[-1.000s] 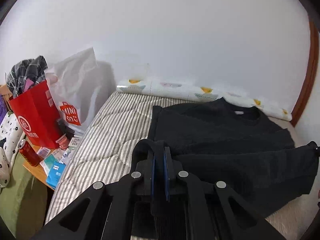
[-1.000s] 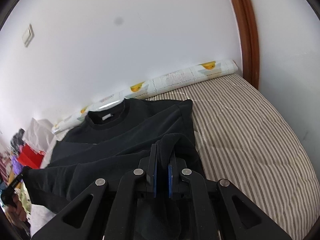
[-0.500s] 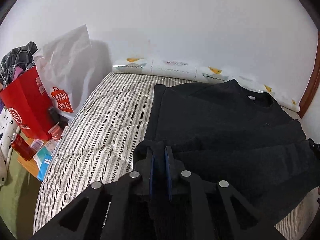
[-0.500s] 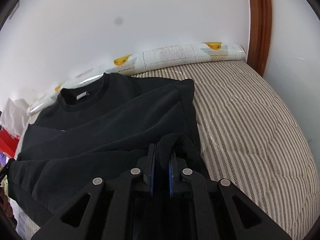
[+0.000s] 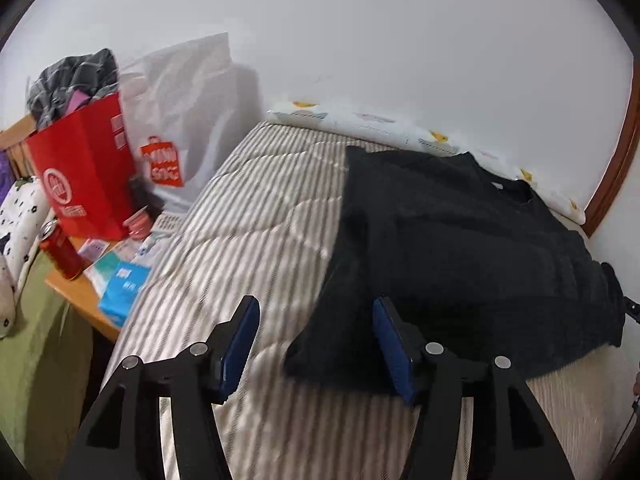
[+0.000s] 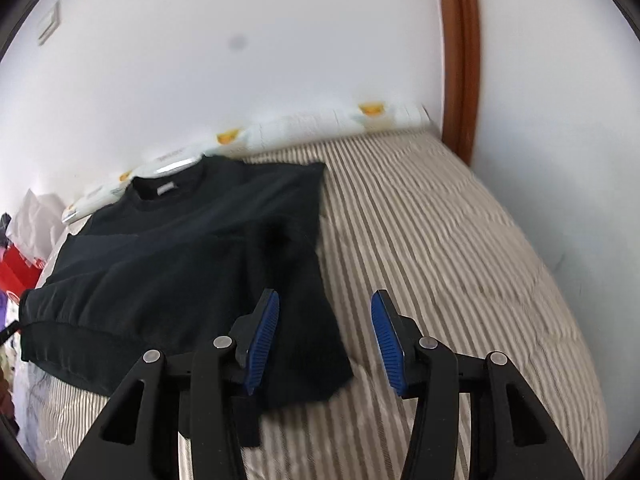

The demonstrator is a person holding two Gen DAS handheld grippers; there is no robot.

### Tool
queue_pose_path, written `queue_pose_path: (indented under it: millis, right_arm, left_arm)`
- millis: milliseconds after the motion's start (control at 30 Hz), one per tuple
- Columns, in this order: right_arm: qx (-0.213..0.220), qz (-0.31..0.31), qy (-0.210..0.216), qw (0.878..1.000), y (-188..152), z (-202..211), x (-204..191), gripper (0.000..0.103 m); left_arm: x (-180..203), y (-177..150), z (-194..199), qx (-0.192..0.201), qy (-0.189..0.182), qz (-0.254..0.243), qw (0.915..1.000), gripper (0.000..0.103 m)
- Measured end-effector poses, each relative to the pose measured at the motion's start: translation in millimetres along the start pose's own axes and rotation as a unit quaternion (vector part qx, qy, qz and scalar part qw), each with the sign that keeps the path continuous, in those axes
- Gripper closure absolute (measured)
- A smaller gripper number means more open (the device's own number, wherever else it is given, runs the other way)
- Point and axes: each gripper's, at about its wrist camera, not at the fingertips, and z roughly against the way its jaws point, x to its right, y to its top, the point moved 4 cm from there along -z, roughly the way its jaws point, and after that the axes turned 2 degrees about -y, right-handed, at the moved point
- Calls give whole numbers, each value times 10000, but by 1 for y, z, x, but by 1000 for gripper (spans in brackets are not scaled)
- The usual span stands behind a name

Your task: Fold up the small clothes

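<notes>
A black sweatshirt (image 5: 460, 248) lies folded on the striped mattress (image 5: 260, 216), collar toward the wall. It also shows in the right wrist view (image 6: 180, 264). My left gripper (image 5: 314, 338) is open and empty, just behind the garment's near left corner. My right gripper (image 6: 324, 340) is open and empty, over the garment's near right corner on the mattress (image 6: 440, 240).
A patterned roll (image 5: 400, 132) lies along the wall behind the mattress. At the left stand a red paper bag (image 5: 80, 176), a white shopping bag (image 5: 180, 120), a red can (image 5: 60, 248) and boxes on a wooden side table (image 5: 80, 296). A wooden frame (image 6: 460, 56) rises at the right.
Both grippers were shut on the sweatshirt's lower edge and carried it toward the collar. Now both have opened and let go, and the garment lies folded.
</notes>
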Motion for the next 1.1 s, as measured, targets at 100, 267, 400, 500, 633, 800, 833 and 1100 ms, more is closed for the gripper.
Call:
queue_pose_path:
  millis: [100,267,400,500,633,800,833,1100]
  right_arm:
    - [-145,-15,7,9999,-15,-7,6,55]
    - [-232,-259,363,9987,-27,-19,1,55]
    - [-368,-261,351,9984,-24,-33,-8,55]
    - [-401,-299,393,9980,-25,-36,-8,55]
    - [-404,-449,548,9967,-27,-41,-7,55]
    - [-386,-545,853,9941,-26,-44,-12,79]
    - [-368,-502,856,9944,-26,-43,-14,81]
    - [-318,-258,907,9950,-39,-16,-15,85]
  left_arm:
    - [-6,-9,2,-57,-126,48,9999,46]
    - [-7,-12,-13,-276,-387,112,9988,46]
    - [-6,-14,-28,-465,-570,226,9970,46]
    - [-2,-14,-36,-513,-577,114,9969,46]
    - [2,-16,-41,-479,-586,23,9971,48]
    - [9,-18,-39,-472,-603,-77,9970,75]
    - [10,-18,-38,-483,-626,-108,9968,83]
    - [11,-27,-8,-406,-637,-128,9971,90]
